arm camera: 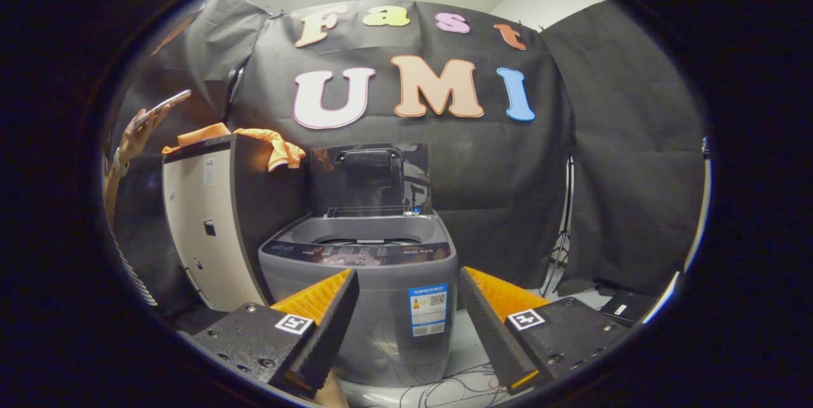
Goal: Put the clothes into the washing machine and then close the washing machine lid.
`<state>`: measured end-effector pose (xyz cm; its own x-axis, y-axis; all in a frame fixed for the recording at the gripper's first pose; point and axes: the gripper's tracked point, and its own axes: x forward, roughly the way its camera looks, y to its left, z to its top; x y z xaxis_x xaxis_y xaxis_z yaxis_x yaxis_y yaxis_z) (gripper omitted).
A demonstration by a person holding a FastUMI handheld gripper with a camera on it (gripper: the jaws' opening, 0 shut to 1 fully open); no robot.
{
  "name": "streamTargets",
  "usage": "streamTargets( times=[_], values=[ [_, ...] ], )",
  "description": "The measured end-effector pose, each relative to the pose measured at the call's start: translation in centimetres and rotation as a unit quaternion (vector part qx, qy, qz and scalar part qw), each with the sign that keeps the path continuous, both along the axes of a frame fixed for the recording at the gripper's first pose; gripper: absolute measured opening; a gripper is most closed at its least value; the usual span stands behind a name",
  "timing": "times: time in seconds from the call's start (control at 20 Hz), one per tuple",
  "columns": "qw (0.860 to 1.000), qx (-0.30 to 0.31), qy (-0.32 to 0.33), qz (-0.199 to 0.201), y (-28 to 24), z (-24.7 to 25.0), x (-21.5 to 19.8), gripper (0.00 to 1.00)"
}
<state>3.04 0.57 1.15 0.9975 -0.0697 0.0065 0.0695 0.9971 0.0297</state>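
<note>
Hovering with gripper (406, 325) fingers spread before the open washing machine (359, 281), needing to swing up toward the orange clothes (267, 144) on the cabinet (203, 217).

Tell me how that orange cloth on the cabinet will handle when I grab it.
Likely floppy: the orange cloth drapes limp over the cabinet edge. Probably light, being thin and crumpled. It may trail and snag on the washer rim. The gripper is open, far from it.
</note>
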Motion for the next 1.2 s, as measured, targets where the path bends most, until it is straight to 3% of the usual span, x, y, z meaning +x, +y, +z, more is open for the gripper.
streamTargets(
  times=[0.45,0.65,0.85,1.2],
  values=[
    [0.994,-0.007,-0.078,0.079,9.5,14.2,6.8,0.97],
    [0.992,-0.008,-0.058,0.114,15.0,19.5,10.2,0.97],
    [0.98,-0.004,-0.087,0.179,22.4,25.4,13.1,0.97],
    [0.958,-0.038,-0.091,0.269,34.8,31.4,18.3,0.96]
  ],
)
